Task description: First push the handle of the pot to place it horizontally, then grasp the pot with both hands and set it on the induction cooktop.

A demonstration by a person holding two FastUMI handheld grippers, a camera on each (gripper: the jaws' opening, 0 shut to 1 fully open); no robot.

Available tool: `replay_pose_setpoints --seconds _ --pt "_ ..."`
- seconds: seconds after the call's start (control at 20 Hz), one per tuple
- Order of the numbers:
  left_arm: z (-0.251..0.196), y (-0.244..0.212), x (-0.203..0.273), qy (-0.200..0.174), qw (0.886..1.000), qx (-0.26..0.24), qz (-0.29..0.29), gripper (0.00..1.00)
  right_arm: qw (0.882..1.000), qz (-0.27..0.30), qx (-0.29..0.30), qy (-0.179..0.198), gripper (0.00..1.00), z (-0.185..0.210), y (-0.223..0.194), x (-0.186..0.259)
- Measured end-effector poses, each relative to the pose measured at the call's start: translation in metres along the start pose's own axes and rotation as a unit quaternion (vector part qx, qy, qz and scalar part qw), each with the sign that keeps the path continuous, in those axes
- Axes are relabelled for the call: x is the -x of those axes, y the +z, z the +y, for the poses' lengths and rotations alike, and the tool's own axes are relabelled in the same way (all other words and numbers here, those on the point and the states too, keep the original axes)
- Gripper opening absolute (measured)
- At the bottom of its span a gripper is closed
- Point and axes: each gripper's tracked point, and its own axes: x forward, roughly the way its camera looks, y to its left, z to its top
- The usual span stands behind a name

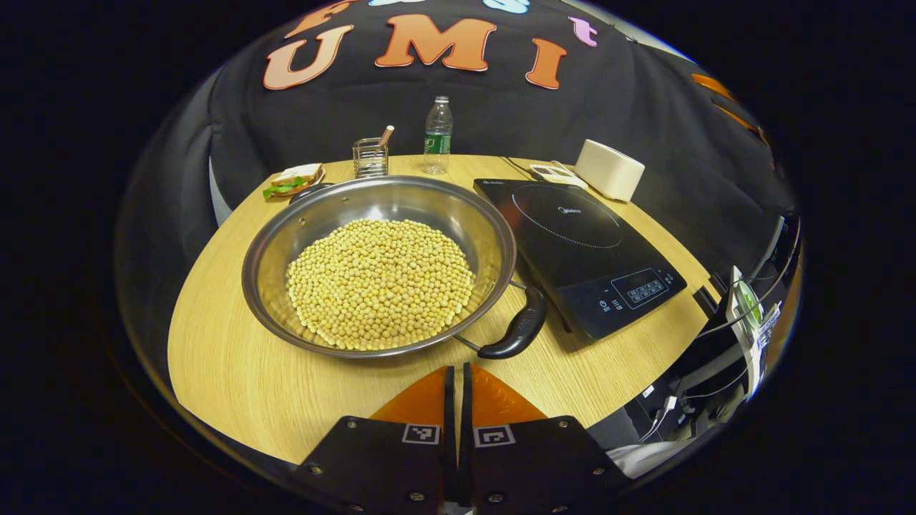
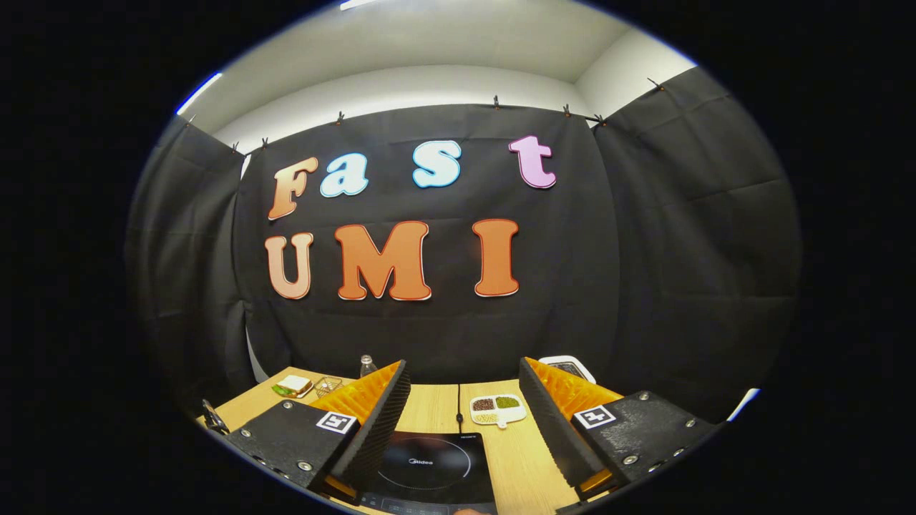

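In the left gripper view we look down on a round wooden table (image 1: 236, 372). Near its middle sits a wide, shallow steel pot (image 1: 379, 265) filled with a mound of pale yellow beans (image 1: 381, 282). The pot's black handle (image 1: 517, 330) sticks out at the lower right of the rim, angled toward us, with its tip close to the near corner of the black induction cooktop (image 1: 580, 254), which lies just beside the pot on the right. The pot rests on the bare table, not on the cooktop. Our left gripper (image 1: 458, 383) hangs above the near table edge with its two fingers pressed together, holding nothing, a little short of the pot's rim. Behind the pot we see a sandwich on a plate (image 1: 293, 180), a wire holder (image 1: 371, 157), a plastic water bottle (image 1: 438, 136) and a white box (image 1: 610, 169). In the right gripper view, our right gripper (image 2: 464, 400) is raised and level, its fingers spread wide apart and empty, above the cooktop (image 2: 429, 472), with a small divided dish of grains (image 2: 498, 410) on the table beyond it.
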Motion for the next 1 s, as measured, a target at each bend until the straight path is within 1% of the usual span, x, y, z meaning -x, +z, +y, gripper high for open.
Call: replay_pose_setpoints --seconds 0.5,0.65,0.75,0.9,0.95,1.0 --pt "-0.021 0.018 -0.012 -0.009 1.000 -0.004 -0.005 0.02 1.000 0.003 -0.006 -0.007 0.95 -0.015 -0.009 0.000" --pt "-0.026 0.025 -0.017 -0.010 1.000 0.011 -0.009 0.03 1.000 0.003 -0.009 -0.011 0.95 -0.020 -0.009 0.000" --pt "-0.029 0.029 -0.022 -0.009 1.000 0.017 -0.013 0.02 1.000 0.002 -0.011 -0.013 0.95 -0.022 -0.009 0.001" --pt "-0.027 0.036 -0.030 0.007 1.000 0.013 -0.021 0.03 1.000 -0.001 -0.008 -0.019 0.95 -0.028 -0.009 0.003" --pt "-0.022 0.042 -0.033 0.026 0.999 0.006 -0.025 0.03 1.000 -0.002 -0.005 -0.024 1.00 -0.031 -0.007 0.002" --pt "-0.022 0.046 -0.037 0.026 0.999 0.004 -0.031 0.03 1.000 -0.005 -0.002 -0.029 0.95 -0.035 -0.006 0.003"
